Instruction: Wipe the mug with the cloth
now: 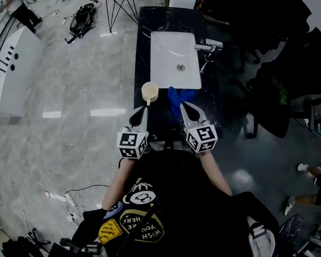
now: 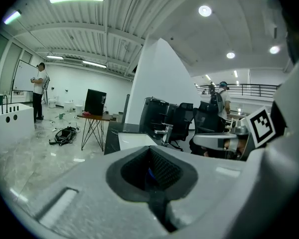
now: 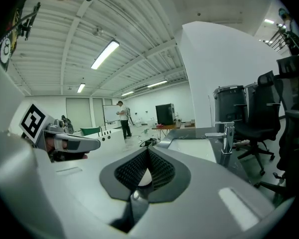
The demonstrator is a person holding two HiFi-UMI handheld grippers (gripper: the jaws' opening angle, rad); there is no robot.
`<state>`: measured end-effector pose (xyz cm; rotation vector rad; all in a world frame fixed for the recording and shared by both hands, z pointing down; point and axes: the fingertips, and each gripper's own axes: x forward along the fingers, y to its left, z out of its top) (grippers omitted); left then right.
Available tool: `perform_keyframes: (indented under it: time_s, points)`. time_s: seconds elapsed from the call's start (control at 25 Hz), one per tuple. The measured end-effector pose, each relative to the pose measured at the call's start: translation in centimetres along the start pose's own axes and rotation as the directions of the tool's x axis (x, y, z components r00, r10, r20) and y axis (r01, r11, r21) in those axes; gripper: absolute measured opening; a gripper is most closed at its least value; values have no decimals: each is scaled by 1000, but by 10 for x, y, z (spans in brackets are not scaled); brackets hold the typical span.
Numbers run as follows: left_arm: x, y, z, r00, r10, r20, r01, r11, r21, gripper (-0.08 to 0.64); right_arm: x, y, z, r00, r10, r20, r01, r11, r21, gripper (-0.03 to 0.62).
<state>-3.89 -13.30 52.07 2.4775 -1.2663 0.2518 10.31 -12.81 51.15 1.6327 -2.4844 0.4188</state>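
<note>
**Jaws closed and empty, mug close to the edge**

The mug (image 1: pixel 150 92) stands upright on the dark surface (image 1: pixel 159 17), near its left edge and just beside the front corner of the sink (image 1: pixel 166 52). The blue cloth (image 1: pixel 179 98) lies crumpled to the mug's right. The left gripper (image 1: pixel 141 110) and right gripper (image 1: pixel 184 106) hover just short of both, their jaws pressed together on nothing.

As I judge it, a nudge from closed jaws could tip the mug off that edge, and the cloth may slide instead of being pinched.

Only the head view shows the mug and cloth clearly. The gripper views look level across the room, showing the jaw tips meeting and the faucet (image 3: pixel 228 136).
</note>
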Motion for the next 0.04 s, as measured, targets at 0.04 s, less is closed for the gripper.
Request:
perform_keyframes:
  time_s: [0.04]
  points:
    - [1,0,0,1000,-3,-1,3,1000,-1,5,1,1,1,1000,4,2,-4,1000,-4,2]
